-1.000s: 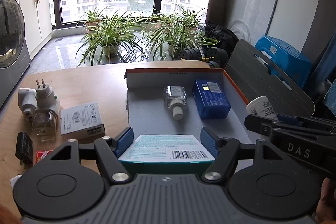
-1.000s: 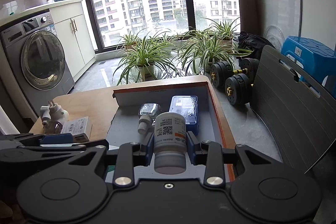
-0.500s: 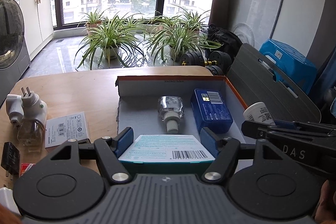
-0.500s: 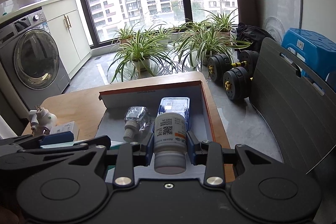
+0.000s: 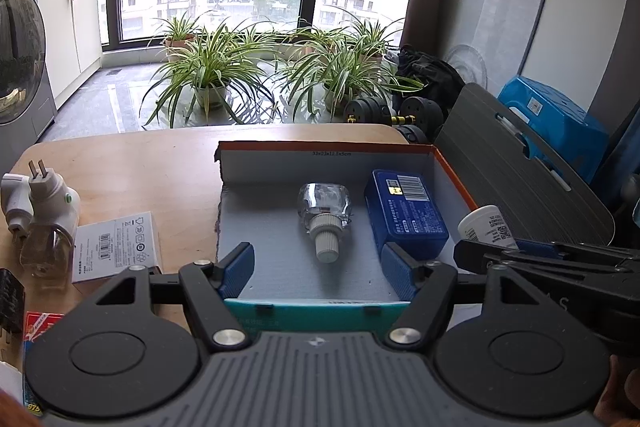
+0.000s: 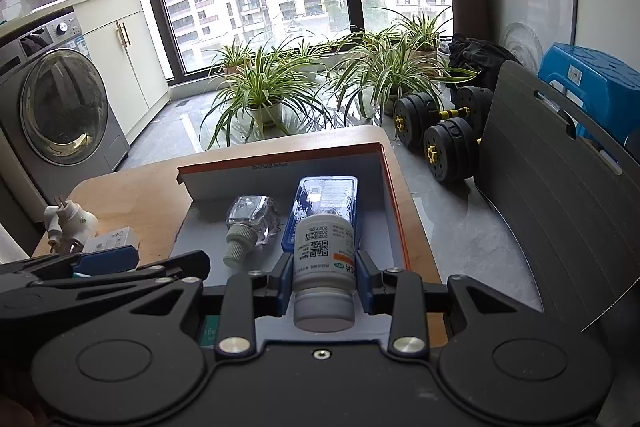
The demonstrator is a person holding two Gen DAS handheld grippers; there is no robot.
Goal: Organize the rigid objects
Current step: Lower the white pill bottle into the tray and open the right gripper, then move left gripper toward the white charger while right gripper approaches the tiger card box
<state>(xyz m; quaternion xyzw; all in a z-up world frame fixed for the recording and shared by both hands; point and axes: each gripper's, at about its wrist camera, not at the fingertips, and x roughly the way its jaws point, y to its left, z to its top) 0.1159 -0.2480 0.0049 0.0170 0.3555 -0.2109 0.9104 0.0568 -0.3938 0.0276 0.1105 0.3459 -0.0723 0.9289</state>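
- Daylit room with tall windows and potted plants; a wooden tabletop [image 5: 132, 163] carries an open cardboard box [image 5: 320, 157] whose grey floor lies straight ahead of both claws.
- White pill bottle [image 6: 323, 259] is clamped between the fingers of the right claw [image 6: 323, 277], long axis pointing forward along the fingers, cap toward the camera, base out over the box's near right part.
- Just beyond the bottle's base lies a blue carton [image 6: 326, 203], its long axis running the same way; left of it a clear small bottle [image 6: 250, 223] lies cap-near.
- Left claw [image 5: 316, 269] stands apart, its fingers spread to either side of a teal box [image 5: 316, 317] low at the box's near edge; whether they touch it I cannot tell.
- Free floor shows left of the clear bottle; the right claw is nearer the right wall.
- Loose plug adapters [image 5: 40, 195] and a white carton [image 5: 116, 247] sit on the tabletop left of the left claw.
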